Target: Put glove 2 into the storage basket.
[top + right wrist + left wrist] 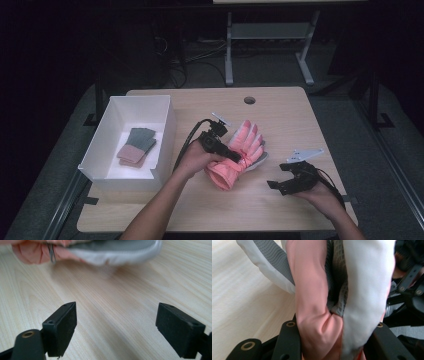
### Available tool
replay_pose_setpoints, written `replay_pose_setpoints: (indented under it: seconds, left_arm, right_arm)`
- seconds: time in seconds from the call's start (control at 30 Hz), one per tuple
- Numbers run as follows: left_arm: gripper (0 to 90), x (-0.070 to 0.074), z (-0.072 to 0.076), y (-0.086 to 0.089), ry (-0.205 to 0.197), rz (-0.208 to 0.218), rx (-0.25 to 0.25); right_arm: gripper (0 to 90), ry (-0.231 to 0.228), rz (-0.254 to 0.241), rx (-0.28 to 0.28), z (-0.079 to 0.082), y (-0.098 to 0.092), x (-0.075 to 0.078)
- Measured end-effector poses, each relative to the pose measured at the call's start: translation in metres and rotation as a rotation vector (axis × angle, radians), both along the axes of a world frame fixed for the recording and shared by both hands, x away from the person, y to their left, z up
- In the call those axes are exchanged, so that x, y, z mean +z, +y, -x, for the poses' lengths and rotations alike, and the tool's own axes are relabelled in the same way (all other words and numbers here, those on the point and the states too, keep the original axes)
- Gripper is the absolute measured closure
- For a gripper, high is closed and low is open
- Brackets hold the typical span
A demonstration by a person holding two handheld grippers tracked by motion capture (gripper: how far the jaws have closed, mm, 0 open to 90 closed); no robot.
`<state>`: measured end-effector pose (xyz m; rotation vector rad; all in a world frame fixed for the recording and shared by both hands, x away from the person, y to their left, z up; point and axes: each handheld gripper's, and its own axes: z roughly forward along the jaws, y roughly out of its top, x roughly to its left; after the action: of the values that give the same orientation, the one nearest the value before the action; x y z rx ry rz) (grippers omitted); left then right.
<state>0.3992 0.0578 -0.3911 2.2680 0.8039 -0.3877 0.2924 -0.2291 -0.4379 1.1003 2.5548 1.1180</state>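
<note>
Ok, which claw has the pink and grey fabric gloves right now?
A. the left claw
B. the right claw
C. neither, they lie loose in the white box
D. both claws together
A. The left claw is clamped on the pink and grey fabric gloves, with the bunched cloth squeezed between its jaws in the left gripper view, while the right claw stands open over the bare wooden table.
</note>
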Motion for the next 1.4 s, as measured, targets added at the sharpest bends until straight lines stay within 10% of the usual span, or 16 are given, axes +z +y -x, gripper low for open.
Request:
replay_pose_setpoints:
  seconds: [0.87,1.4]
  left_arm:
    - [61.3,0.086,-0.001,0.044,-0.119,-0.007,0.088]
    - [61.3,0.129,-0.005,0.103,-0.175,-0.004,0.196]
  right_arm:
    - [13.0,-0.011,-0.004,-0.002,0.0,0.004,-0.001]
    - [13.0,-0.011,-0.002,-0.007,-0.001,0.004,-0.001]
